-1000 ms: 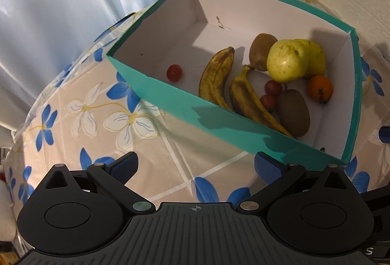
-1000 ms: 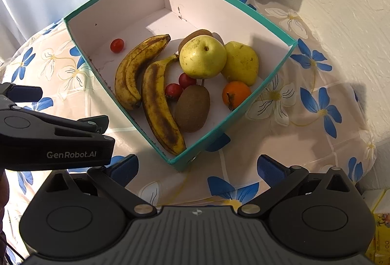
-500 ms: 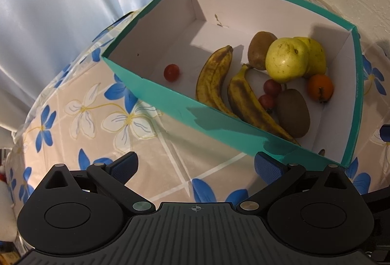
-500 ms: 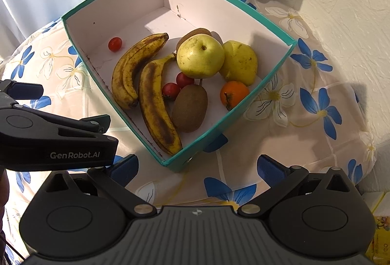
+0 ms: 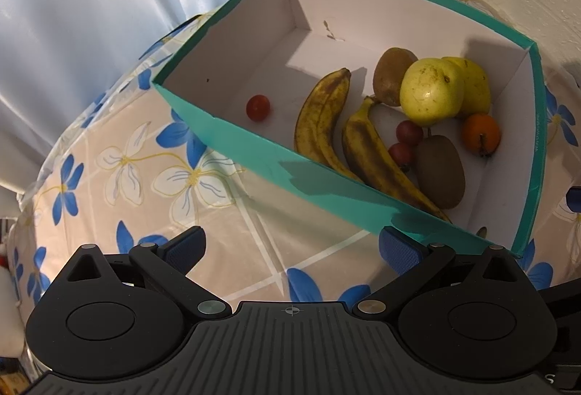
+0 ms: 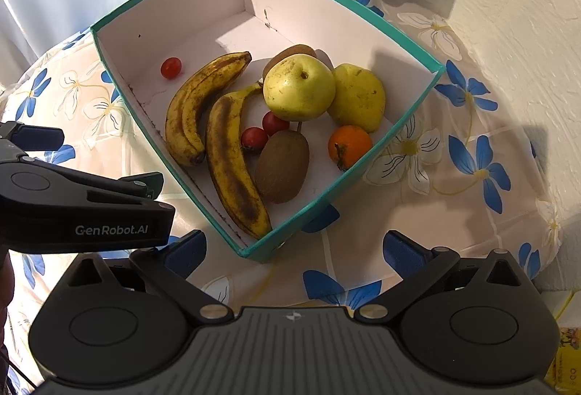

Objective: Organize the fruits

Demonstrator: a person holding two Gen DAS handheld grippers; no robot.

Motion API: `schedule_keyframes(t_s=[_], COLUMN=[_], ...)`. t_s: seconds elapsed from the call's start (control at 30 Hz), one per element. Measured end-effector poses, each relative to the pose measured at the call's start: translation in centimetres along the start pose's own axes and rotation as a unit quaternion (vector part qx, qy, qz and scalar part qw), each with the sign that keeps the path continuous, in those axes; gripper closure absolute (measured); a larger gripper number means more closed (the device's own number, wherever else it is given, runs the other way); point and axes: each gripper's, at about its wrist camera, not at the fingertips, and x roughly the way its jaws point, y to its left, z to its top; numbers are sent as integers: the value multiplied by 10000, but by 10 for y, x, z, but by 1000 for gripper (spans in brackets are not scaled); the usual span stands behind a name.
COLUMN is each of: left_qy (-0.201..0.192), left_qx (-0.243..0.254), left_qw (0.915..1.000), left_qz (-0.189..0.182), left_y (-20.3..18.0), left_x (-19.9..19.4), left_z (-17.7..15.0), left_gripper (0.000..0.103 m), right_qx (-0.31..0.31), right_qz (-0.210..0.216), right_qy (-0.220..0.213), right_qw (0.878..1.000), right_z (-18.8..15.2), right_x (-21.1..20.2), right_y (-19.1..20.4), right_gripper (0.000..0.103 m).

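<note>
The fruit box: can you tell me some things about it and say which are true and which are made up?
1. Two bananas lie side by side in the teal box. True.
2. The right gripper holds the orange fruit. False: it is open and empty, and the fruit lies in the box.
3. One small red tomato sits alone, apart from the other fruit. True.
4. The box stands on a bare wooden table. False: it stands on a flowered tablecloth.
5. The left gripper is open. True.
</note>
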Motion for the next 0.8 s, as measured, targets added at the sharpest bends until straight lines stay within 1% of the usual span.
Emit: schedule_keyframes(t_s=[0.8], left_qy=[49], left_qx=[-15], left_qw=[10000], left_qz=[-72], left_y=[0], left_x=[4], left_z=[1], left_gripper=[0], right_qx=[30], right_qz=[-23], right_qy=[7], right_qw=[10000], right_z=[1], right_x=[1], right_y=[-1], right_gripper=[0])
